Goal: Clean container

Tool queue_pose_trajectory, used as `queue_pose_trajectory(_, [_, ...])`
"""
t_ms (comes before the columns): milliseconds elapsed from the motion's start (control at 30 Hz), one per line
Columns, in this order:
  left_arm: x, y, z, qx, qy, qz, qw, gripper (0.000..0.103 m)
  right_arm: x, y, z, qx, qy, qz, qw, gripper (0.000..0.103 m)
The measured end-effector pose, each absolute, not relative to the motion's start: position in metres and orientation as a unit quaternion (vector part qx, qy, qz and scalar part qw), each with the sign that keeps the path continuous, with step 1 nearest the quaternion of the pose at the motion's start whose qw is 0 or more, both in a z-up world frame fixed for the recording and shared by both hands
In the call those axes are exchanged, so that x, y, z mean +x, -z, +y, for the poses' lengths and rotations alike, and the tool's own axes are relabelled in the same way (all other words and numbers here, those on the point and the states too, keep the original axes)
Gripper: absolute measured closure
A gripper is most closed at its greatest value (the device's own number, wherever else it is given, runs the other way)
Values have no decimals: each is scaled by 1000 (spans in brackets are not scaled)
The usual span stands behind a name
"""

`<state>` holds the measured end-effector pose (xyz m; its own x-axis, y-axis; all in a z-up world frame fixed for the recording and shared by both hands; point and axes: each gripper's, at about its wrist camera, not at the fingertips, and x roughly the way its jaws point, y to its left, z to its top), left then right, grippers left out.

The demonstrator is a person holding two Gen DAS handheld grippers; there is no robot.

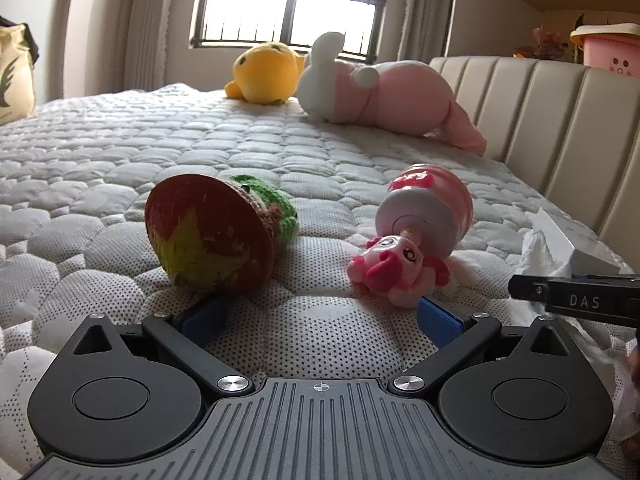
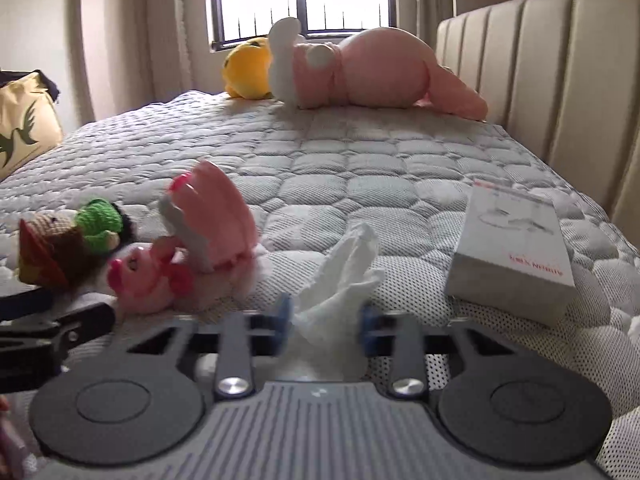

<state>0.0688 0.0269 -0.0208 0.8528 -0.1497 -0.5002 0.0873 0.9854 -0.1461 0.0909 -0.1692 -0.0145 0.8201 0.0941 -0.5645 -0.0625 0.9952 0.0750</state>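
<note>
A pink ribbed container (image 1: pixel 436 204) with a pink pig-shaped top (image 1: pixel 392 268) lies on its side on the quilted mattress (image 1: pixel 160 140). My left gripper (image 1: pixel 322 316) is open just in front of it, its blue pads wide apart with only mattress between them. The right wrist view shows the same container (image 2: pixel 216 216) to the left. My right gripper (image 2: pixel 326 320) holds a bunched white tissue (image 2: pixel 344 280) between its pads, to the container's right. This view is blurred.
A crocheted doll with a red and yellow hat (image 1: pixel 212 232) lies left of the container. A grey box (image 2: pixel 516 252) rests at the right, near the padded headboard (image 1: pixel 560 120). A yellow plush (image 1: pixel 264 72) and a pink and white plush (image 1: pixel 380 92) lie at the far end.
</note>
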Motion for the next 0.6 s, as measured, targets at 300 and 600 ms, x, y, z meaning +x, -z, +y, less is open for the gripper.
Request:
queue_pose_trajectory(300, [64,21,32,-74,63,261,961,0,90,-32,-161,18,-88,246,965,85])
queue_pose_trajectory(600, [52,20,67,-160,106,246,950,0,121,-92,-138,58,-181,181,965,85])
